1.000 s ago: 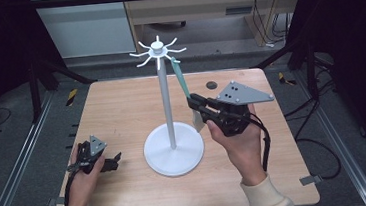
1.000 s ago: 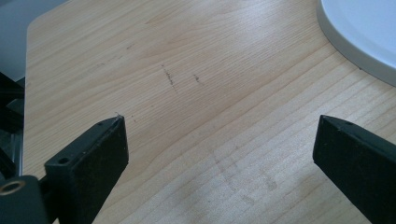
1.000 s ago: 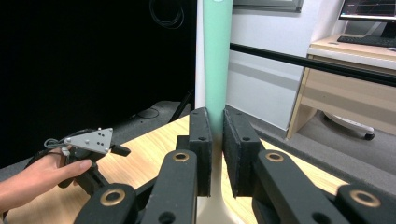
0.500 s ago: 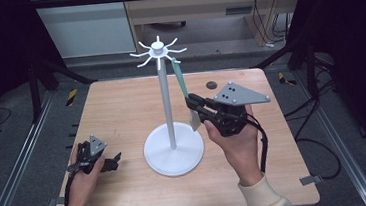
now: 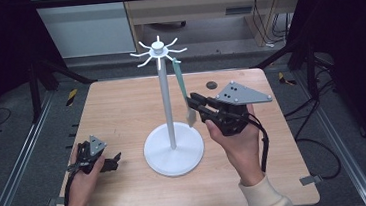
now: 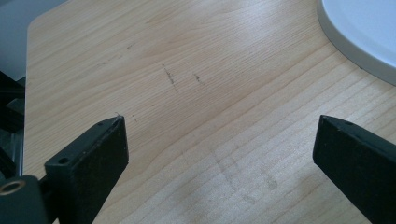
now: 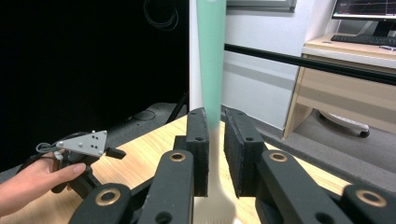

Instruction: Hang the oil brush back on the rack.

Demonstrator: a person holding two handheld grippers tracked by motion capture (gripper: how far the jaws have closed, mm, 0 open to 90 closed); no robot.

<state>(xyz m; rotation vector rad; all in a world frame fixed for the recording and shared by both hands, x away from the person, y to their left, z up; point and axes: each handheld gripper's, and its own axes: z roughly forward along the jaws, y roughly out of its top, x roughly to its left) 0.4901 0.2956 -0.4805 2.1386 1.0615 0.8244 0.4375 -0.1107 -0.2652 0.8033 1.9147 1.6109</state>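
The right claw (image 5: 194, 103) pinches a green-handled spatula (image 5: 181, 83) that hangs from the white stand (image 5: 167, 97). It looks light, thin and probably bendy, so a hold low on the handle seems sensible. The left claw (image 5: 112, 161) rests spread on the worktop (image 5: 116, 109).

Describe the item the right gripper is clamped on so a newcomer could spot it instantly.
Start at the white stand mid-table, with hooks fanning from its top. From one right-side hook hangs a slim green-handled utensil with a whitish lower end, the stand's only hanging item. The right gripper clamps it low down.
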